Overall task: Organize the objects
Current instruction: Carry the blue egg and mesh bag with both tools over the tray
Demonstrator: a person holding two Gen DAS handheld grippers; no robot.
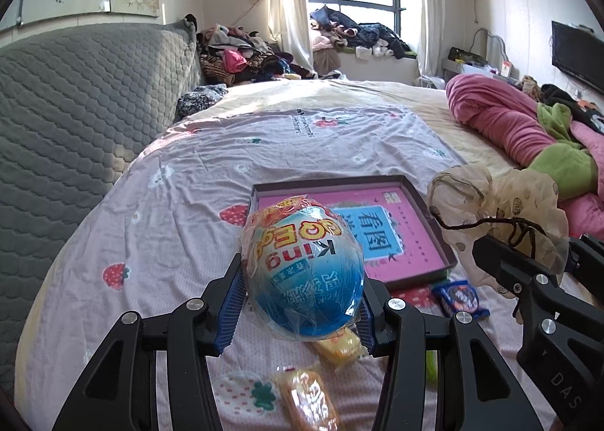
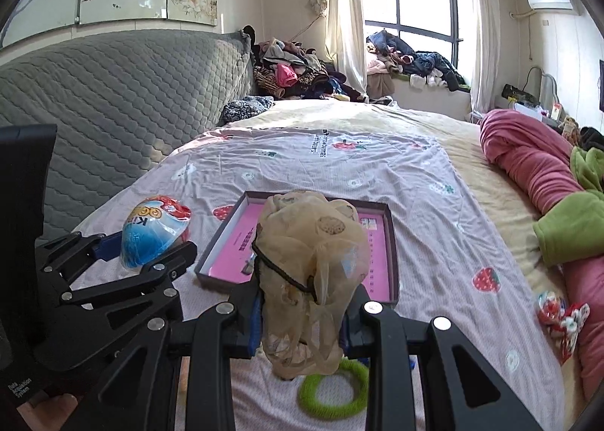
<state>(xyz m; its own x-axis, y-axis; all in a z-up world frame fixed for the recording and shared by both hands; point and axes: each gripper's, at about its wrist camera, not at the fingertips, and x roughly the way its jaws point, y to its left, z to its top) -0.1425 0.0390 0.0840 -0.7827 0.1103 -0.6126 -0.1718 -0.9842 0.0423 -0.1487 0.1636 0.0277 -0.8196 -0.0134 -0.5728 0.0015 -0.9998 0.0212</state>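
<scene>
Gripper (image 1: pixel 302 312) around glossy egg (image 1: pixel 304 272)

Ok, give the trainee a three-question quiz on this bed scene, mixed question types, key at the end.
1. True or false: the left gripper holds the blue egg-shaped toy between its fingers.
2. What does the right gripper grip?
A. green ring
B. sheer drawstring pouch
C. pink blanket
3. Fill in: behind both grippers a shallow ____ with a pink lining lies on the bedsheet.

Key: 1 true; 2 B; 3 box.
</scene>
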